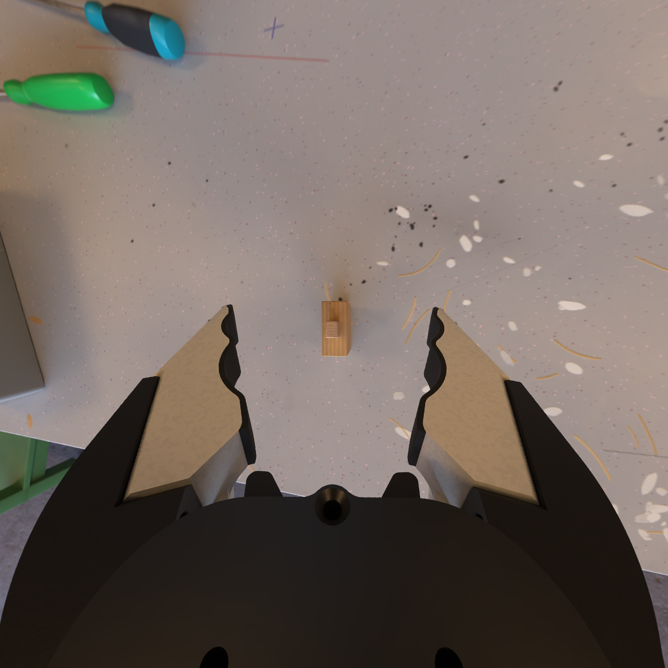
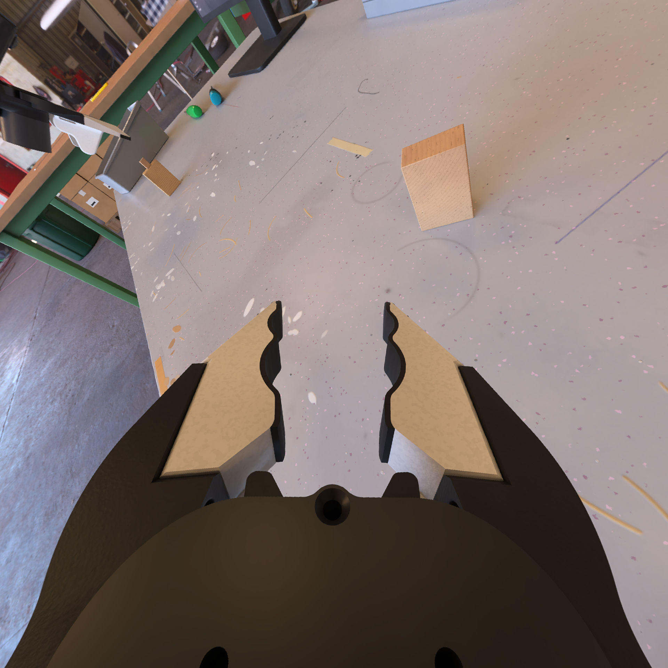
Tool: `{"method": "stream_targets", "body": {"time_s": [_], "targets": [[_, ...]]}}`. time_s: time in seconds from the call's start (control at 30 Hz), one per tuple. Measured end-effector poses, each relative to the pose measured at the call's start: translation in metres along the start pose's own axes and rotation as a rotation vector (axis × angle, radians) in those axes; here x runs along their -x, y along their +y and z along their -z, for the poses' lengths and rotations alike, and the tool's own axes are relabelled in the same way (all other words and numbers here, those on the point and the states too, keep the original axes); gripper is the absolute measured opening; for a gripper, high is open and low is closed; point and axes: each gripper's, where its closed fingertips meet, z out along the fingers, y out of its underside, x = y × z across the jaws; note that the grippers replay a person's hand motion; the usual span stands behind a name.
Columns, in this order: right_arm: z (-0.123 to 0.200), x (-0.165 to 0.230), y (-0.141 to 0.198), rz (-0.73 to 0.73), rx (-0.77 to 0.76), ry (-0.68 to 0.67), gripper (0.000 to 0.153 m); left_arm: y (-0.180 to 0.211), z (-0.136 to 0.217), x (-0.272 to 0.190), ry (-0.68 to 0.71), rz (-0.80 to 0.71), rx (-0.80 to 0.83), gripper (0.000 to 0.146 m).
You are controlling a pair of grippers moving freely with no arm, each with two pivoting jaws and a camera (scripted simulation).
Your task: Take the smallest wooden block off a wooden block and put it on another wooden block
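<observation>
The smallest wooden block (image 1: 332, 329) sits on top of a mid-sized brown wooden block (image 1: 336, 343) on the grey speckled table. My left gripper (image 1: 332, 308) hangs above them, open and empty, with the pair centred between its fingers. In the right wrist view the same pair is far off at the left: the tiny block (image 2: 144, 163) lies on the brown block (image 2: 162, 179), with the left gripper (image 2: 123, 135) above. A large pale wooden block (image 2: 437, 180) stands ahead and to the right of my right gripper (image 2: 332, 305), which is open and empty over bare table.
A grey metal box (image 2: 133, 151) stands right beside the brown block and shows at the left edge (image 1: 14, 325). A blue-black screwdriver handle (image 1: 144, 30) and a green one (image 1: 61, 91) lie beyond. A monitor stand (image 2: 267, 43) is at the far end. The table edge (image 2: 144, 325) runs on the left.
</observation>
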Motion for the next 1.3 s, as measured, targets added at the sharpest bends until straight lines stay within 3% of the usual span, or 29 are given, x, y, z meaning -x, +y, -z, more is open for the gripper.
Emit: {"method": "stream_targets", "body": {"time_s": [0.13, 0.27, 0.33, 0.47, 1.0, 1.3], "targets": [[-0.002, 0.001, 0.001, -0.011, 0.013, -0.012, 0.056, 0.012, -0.014, 0.005, 0.014, 0.028, 0.069, 0.104], [-0.004, 0.001, 0.003, -0.016, 0.027, -0.015, 0.054, 0.029, -0.029, 0.002, 0.072, 0.056, 0.166, 0.087], [-0.003, 0.000, 0.003, -0.021, 0.022, -0.011, 0.053, 0.035, -0.034, -0.001, 0.114, 0.074, 0.200, 0.067], [0.002, -0.003, 0.002, -0.026, 0.012, 0.003, 0.053, 0.041, -0.036, -0.002, 0.175, 0.111, 0.214, 0.008], [0.015, -0.004, 0.006, -0.077, -0.011, -0.034, 0.050, 0.036, -0.014, -0.002, 0.167, 0.313, 0.131, 0.008], [0.021, -0.001, 0.006, -0.090, -0.019, -0.059, 0.047, -0.016, 0.042, -0.034, 0.277, 0.316, 0.015, 0.008]]}}
